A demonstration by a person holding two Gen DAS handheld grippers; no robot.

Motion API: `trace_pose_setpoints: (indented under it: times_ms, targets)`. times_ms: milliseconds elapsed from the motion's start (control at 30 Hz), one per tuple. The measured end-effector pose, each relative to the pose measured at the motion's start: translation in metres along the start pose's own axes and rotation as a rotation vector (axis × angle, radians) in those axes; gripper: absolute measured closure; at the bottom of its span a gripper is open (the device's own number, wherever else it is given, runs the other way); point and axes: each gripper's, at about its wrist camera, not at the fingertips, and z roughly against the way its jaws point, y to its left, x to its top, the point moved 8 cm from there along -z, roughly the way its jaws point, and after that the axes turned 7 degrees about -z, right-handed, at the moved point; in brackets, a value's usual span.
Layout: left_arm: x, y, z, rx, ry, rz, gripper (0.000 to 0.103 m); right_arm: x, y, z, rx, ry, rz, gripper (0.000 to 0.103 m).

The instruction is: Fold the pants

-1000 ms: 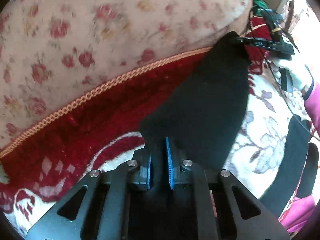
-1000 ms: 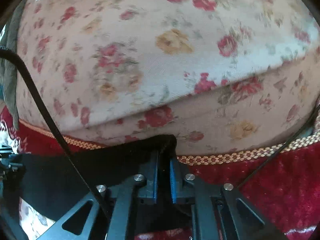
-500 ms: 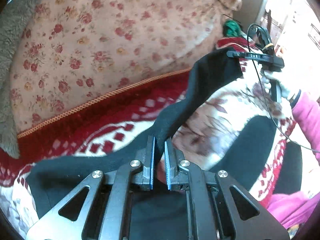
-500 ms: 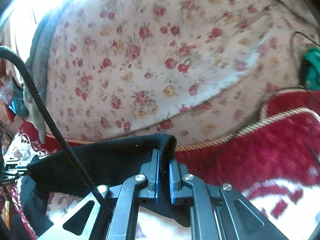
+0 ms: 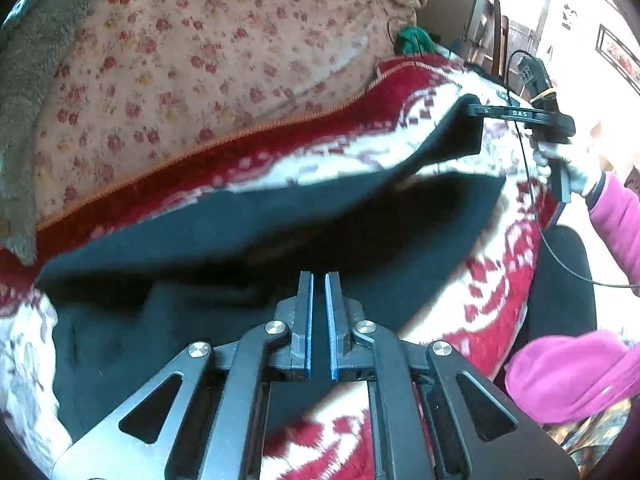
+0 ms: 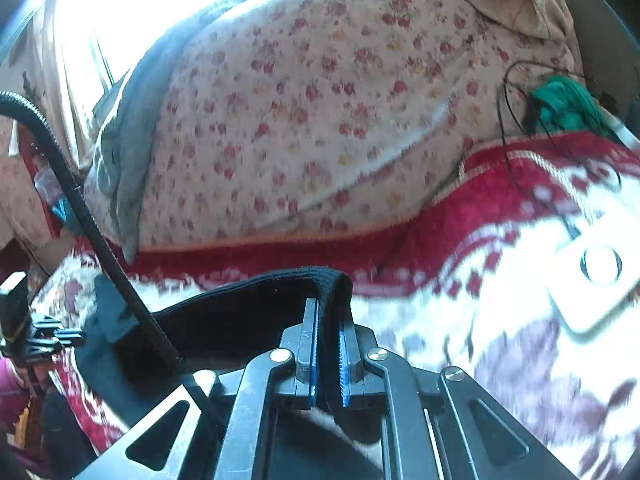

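The black pants (image 5: 280, 224) lie spread across a red and white patterned blanket (image 5: 500, 272). My left gripper (image 5: 319, 280) is shut on a near edge of the pants, which I hold low over the lower layer. My right gripper (image 6: 328, 312) is shut on another black edge (image 6: 280, 312), folded over its fingers. The right gripper also shows in the left wrist view (image 5: 476, 114), holding the far corner of the top layer raised above the blanket. The upper layer hangs between the two grippers over the lower layer.
A floral quilt (image 5: 200, 72) is piled at the back, with a grey blanket (image 5: 24, 100) at the left. A green item (image 6: 568, 108) and a thin cable lie at the back right. A white device (image 6: 592, 280) rests on the blanket. The person's pink sleeve (image 5: 576, 372) is at the right.
Both grippers have pulled back from the floral quilt toward the near side, carrying the pants edge with them. The top layer now drapes over the lower layer.
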Motion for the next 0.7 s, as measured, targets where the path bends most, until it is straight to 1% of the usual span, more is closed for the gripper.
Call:
trace_pose_setpoints:
  times_ms: [67,167,200,267,367,400,467,500,533,567,600,633,667,700]
  targets:
    - [-0.010,-0.006,0.000,-0.008,0.006,0.017,0.098,-0.020,-0.004,0.008,0.001,0.001,-0.019,0.096]
    - [-0.018,-0.015,0.002,-0.023,0.008,0.019,0.098,-0.051,-0.004,0.022,0.035,0.008,-0.041,0.096]
    - [-0.017,-0.014,0.002,-0.016,0.001,0.030,0.098,-0.061,-0.004,0.023,0.037,0.025,-0.044,0.096]
    - [-0.012,-0.014,0.003,-0.042,-0.006,0.060,0.098,-0.082,-0.001,0.025,0.047,0.064,-0.049,0.096]
    - [-0.002,-0.011,0.005,-0.030,-0.029,0.099,0.097,-0.087,0.011,0.033,0.073,0.074,-0.032,0.096]
    - [0.001,-0.012,0.006,-0.040,-0.039,0.106,0.097,-0.088,0.016,0.034,0.076,0.100,-0.022,0.096]
    - [0.007,-0.012,0.008,-0.046,-0.055,0.125,0.090,-0.095,0.017,0.027,0.038,0.186,-0.015,0.096]
    - [0.009,-0.013,0.008,-0.047,-0.061,0.133,0.081,-0.100,0.015,0.023,0.021,0.238,-0.035,0.096]
    - [0.011,-0.014,0.008,-0.057,-0.071,0.144,0.072,-0.103,0.014,0.021,0.023,0.263,-0.059,0.096]
    - [0.011,-0.014,0.007,-0.061,-0.076,0.155,0.070,-0.107,0.013,0.020,0.043,0.284,-0.108,0.093]
    - [0.011,-0.013,0.007,-0.063,-0.078,0.167,0.069,-0.110,0.011,0.021,0.063,0.294,-0.167,0.085]
    - [0.011,-0.012,0.005,-0.067,-0.074,0.180,0.069,-0.115,0.006,0.024,0.096,0.302,-0.265,0.079]
    - [0.009,-0.011,0.003,-0.069,-0.067,0.187,0.069,-0.118,0.003,0.027,0.125,0.304,-0.330,0.069]
    - [0.008,-0.010,0.001,-0.066,-0.060,0.191,0.069,-0.122,0.001,0.029,0.159,0.303,-0.394,0.063]
